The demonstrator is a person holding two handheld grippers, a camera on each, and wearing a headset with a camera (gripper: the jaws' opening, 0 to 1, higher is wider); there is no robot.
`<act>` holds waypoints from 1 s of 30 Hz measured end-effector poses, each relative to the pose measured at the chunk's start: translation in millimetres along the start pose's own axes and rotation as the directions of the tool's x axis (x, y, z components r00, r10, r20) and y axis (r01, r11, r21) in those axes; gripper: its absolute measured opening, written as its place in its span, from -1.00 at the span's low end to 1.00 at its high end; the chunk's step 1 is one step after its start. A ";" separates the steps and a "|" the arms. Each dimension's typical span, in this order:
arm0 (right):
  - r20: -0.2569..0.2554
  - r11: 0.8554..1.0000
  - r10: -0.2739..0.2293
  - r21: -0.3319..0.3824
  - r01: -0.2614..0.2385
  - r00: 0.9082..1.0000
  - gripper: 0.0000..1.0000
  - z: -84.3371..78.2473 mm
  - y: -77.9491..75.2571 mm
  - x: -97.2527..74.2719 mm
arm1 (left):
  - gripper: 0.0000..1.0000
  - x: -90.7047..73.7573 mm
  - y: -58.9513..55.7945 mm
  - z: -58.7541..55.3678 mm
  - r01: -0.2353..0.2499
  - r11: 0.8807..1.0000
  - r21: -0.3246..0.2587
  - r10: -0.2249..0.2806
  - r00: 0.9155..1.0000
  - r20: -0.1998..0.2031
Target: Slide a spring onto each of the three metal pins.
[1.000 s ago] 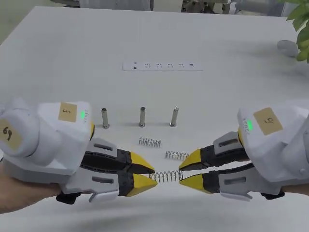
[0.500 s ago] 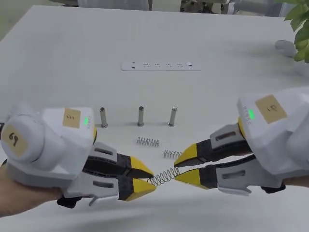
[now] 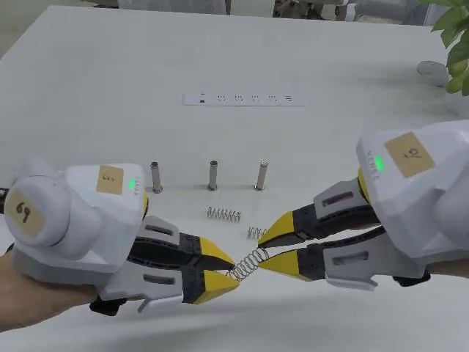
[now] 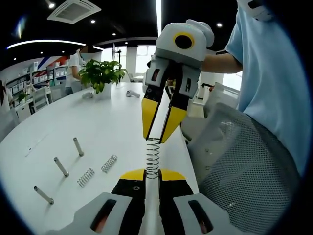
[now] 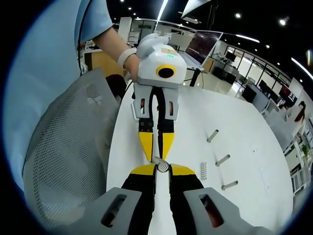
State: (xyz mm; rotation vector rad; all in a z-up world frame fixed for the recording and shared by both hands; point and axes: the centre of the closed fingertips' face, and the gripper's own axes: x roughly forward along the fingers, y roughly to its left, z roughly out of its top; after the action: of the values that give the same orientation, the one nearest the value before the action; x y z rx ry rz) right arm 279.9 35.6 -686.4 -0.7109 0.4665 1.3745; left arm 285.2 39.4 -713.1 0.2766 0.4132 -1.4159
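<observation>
Above counter [image 3: 110, 110] | spring [image 3: 248, 265] clamped at 2 ends by left tongs [image 3: 233, 271] and right tongs [image 3: 261, 253], each nearly closed | risk: spring buckled, flung if squeezed endwise.

Springs: three. One spring [image 3: 248, 264] runs from the left gripper's [image 3: 234, 273] jaws to the right gripper's [image 3: 262, 254] jaws, pinched at both ends. A second spring [image 3: 223, 214] lies on the bench [image 3: 110, 88] just beyond the jaws. A third spring [image 3: 256, 233] lies beside the right jaws, partly hidden by them.

Metal pins: three, upright in a row beyond the jaws — left pin [image 3: 156, 177], middle pin [image 3: 212, 176], right pin [image 3: 261, 176].

Grippers: two.

Power strip [image 3: 242, 99]: one, well beyond the jaws.

Leafy plant [image 3: 454, 37]: one, far off past the right jaws.
</observation>
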 end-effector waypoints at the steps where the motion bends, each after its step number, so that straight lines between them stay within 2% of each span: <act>1: 0.001 1.000 -0.002 -0.004 0.002 1.000 -0.87 -0.1 -1.2 -0.1 | -0.98 0.1 0.3 0.2 -0.001 1.000 -0.001 0.001 1.000 0.002; 24: 0.005 1.000 -0.002 -0.006 0.002 1.000 -0.87 5.5 -2.5 0.2 | -0.96 -1.4 1.8 1.8 -0.013 1.000 0.020 0.013 1.000 0.013; 30: 0.013 1.000 -0.002 -0.009 0.002 1.000 -0.87 8.1 -3.6 -0.6 | -0.94 -0.6 2.4 -0.1 -0.014 1.000 0.026 0.014 1.000 0.005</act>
State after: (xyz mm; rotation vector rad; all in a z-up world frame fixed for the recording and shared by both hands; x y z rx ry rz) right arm 282.5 40.7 -679.5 -0.7097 0.4496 1.3795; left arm 287.5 40.3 -713.1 0.2968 0.3884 -1.4083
